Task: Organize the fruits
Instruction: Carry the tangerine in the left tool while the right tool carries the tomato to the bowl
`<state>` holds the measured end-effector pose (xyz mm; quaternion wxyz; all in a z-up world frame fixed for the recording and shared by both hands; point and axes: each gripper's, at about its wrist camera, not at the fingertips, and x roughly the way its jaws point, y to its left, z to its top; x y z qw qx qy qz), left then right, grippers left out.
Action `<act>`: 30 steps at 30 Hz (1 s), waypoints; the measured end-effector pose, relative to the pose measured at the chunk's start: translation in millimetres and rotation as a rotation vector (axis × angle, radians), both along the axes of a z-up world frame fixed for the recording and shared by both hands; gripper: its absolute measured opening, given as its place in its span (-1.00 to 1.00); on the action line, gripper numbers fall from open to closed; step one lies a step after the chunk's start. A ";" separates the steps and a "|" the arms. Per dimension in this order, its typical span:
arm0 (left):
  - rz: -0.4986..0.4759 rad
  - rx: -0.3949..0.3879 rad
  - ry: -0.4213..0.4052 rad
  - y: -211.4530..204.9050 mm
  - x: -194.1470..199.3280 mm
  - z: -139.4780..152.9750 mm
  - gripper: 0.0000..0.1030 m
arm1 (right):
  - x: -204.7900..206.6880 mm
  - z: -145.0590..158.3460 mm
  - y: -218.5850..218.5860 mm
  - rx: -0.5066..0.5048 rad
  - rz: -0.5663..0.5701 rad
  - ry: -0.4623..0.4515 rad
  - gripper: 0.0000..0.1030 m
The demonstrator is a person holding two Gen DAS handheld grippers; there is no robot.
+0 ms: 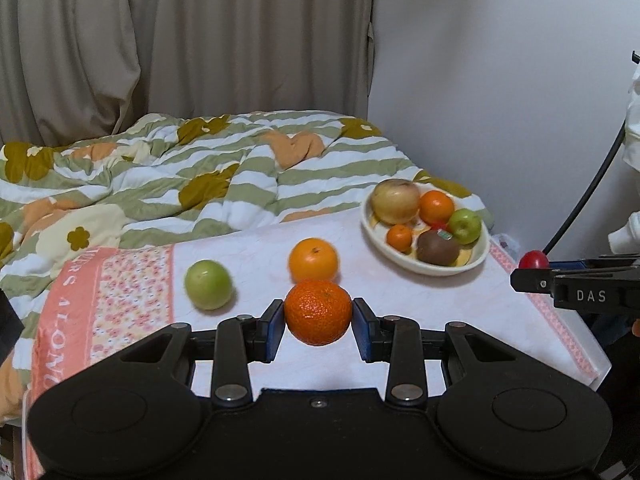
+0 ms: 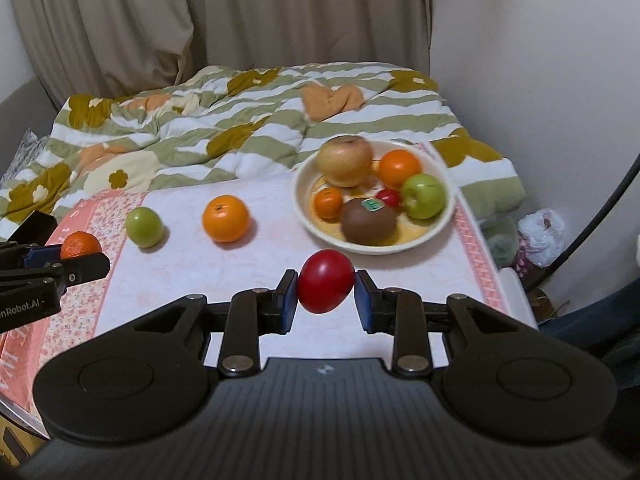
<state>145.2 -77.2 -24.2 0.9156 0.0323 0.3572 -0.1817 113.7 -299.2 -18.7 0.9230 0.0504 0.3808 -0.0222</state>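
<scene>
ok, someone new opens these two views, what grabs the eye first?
Each tool is shut on a fruit, held above the pink cloth: the left tool on a mandarin, the right tool on a red tomato-like fruit. Behind, at right, a white bowl already holds six fruits, while a green apple and an orange lie loose on the cloth.

- white letters "das" on the side of the right gripper, seen at the right edge of the left wrist view.
- white lettering "nrobot.ai", cut off at the frame edge, on the side of the left gripper in the right wrist view.
- large pale letters along the pink border of the cloth, only partly legible.
- a small green sticker on the kiwi in the bowl, too blurred to read.
</scene>
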 end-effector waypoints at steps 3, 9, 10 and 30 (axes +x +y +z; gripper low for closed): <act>0.027 -0.011 0.004 -22.3 -0.2 3.6 -0.23 | 0.0 1.9 -23.7 0.000 0.018 -0.002 -0.11; 0.063 -0.020 0.003 -75.9 8.1 5.7 -0.23 | 10.8 6.2 -75.8 -0.008 0.081 -0.006 -0.11; 0.069 -0.024 0.003 -84.1 10.4 5.9 -0.23 | 14.1 6.2 -83.3 -0.011 0.092 -0.006 -0.11; 0.083 0.026 0.065 -186.8 104.5 -20.7 -0.23 | 114.7 -17.2 -158.1 0.006 0.139 0.017 -0.11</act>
